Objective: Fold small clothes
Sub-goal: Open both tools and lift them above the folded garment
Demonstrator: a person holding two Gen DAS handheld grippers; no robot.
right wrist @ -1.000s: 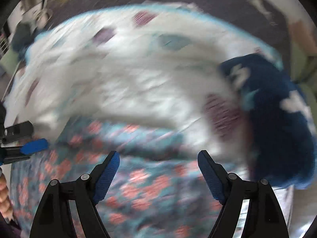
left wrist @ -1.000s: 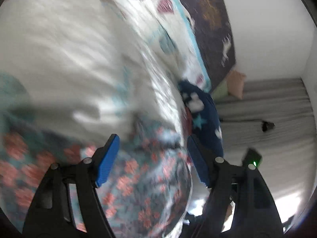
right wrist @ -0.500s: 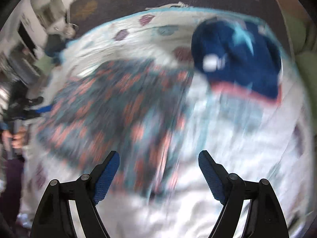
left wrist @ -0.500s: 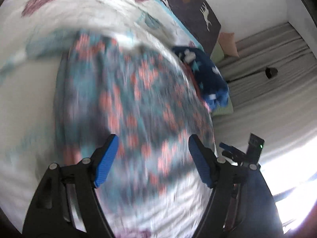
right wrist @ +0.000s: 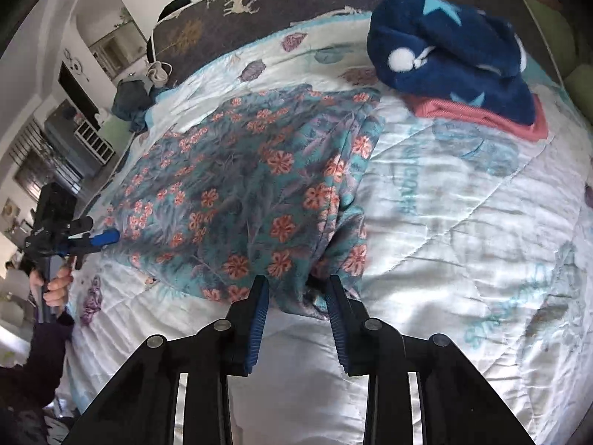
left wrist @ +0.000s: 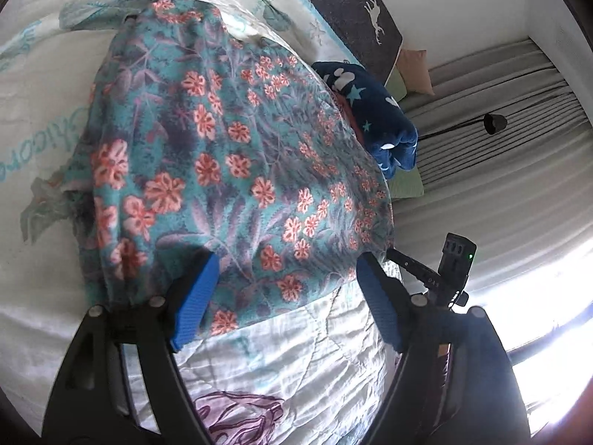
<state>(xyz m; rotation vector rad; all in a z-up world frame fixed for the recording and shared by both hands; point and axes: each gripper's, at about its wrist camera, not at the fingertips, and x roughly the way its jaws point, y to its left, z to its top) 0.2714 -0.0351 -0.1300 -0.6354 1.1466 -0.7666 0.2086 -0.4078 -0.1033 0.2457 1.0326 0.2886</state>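
Right wrist: navy fleece (right wrist: 452, 59) beyond floral garment (right wrist: 241, 200)

A bedroom in a home is showing here. A bed is filling most of both views, with a white quilt (right wrist: 463, 200) printed with shells and leaves lying over it and a dark blanket with deer figures (right wrist: 259, 3) running along its far edge. Grey curtains (left wrist: 493, 118) are hanging by a bright window, and a small black lamp (left wrist: 494, 123) is reaching out in front of them. Pillows (left wrist: 417, 68) are resting against the wall. Past the bed, shelves (right wrist: 92, 141) and an arched wall niche (right wrist: 107, 33) are standing along the room's side.
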